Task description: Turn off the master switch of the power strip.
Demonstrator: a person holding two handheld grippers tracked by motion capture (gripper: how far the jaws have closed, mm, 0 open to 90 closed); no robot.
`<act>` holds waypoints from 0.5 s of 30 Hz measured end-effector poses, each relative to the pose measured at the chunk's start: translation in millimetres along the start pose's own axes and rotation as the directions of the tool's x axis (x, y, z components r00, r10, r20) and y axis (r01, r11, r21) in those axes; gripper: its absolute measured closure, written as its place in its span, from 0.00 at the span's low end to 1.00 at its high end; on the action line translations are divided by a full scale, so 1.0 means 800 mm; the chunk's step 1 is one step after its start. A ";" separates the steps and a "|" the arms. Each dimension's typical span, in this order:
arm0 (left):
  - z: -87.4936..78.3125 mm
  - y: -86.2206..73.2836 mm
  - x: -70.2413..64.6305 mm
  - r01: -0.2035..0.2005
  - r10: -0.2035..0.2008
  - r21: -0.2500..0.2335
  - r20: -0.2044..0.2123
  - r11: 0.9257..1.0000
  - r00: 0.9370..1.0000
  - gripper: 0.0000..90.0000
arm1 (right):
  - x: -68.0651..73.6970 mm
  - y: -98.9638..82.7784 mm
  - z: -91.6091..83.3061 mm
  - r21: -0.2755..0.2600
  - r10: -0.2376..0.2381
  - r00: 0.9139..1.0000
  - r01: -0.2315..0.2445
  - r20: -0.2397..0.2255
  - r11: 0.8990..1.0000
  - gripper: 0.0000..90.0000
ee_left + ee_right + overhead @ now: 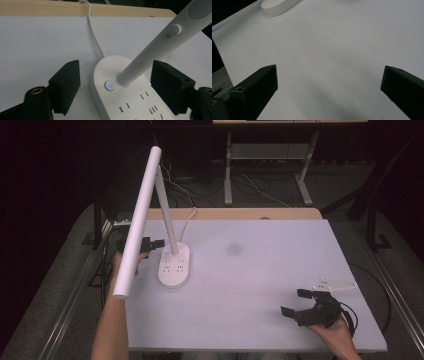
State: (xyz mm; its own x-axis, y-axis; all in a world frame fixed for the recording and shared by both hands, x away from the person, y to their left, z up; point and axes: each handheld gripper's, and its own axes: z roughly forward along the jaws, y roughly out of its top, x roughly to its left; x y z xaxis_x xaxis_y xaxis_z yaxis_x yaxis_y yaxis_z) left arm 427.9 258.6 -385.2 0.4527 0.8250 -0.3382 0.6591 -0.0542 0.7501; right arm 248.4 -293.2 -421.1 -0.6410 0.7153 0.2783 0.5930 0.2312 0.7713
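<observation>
At the far left of the white table [260, 285], a white desk lamp [167, 215] stands on its oval base [174, 265], which doubles as a power strip with rows of sockets on top. The left hand-held gripper [152, 243] hangs just beside the base, its jaws parted on either side of the lamp's stem [140, 62] and touching nothing; a round button [110, 85] glowing blue sits between them at the foot of the stem. The right hand-held gripper [300, 302] rests near the table's front right corner, jaws spread wide over bare surface, well apart from the lamp.

The lamp looks like rigid, smooth plastic: stiff, probably slippery under hard pads, and top-heavy in feel, since the long light bar [137, 220] reaches far out from the stem. The base seems weighted enough to stay put under a light press. The button likely wants one jaw tip set straight down on it; to move the lamp, the low stem is the sounder hold than the bar. A white cord [93, 32] trails off the back edge and would drag.
</observation>
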 end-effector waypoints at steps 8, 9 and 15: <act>0.005 -0.008 0.013 0.077 -0.076 -0.009 0.019 0.997 0.997 0.47 | -0.001 0.000 0.000 0.000 -0.002 1.000 0.002 0.004 1.000 0.00; 0.006 -0.011 0.016 0.086 -0.086 -0.013 0.019 0.996 0.996 0.49 | -0.001 0.000 0.000 0.001 0.000 1.000 0.000 0.004 1.000 0.00; 0.012 -0.016 0.019 0.105 -0.104 -0.027 0.038 0.994 0.994 0.62 | -0.001 0.000 0.000 0.002 -0.001 1.000 0.001 0.007 1.000 0.00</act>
State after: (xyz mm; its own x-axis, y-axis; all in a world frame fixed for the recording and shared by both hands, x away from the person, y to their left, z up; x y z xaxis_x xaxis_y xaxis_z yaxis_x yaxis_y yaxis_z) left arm 431.9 266.7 -405.7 0.4044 0.8040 -0.4360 0.6866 0.0481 0.7254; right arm 248.9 -293.8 -421.6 -0.6380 0.7199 0.2732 0.5935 0.2336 0.7702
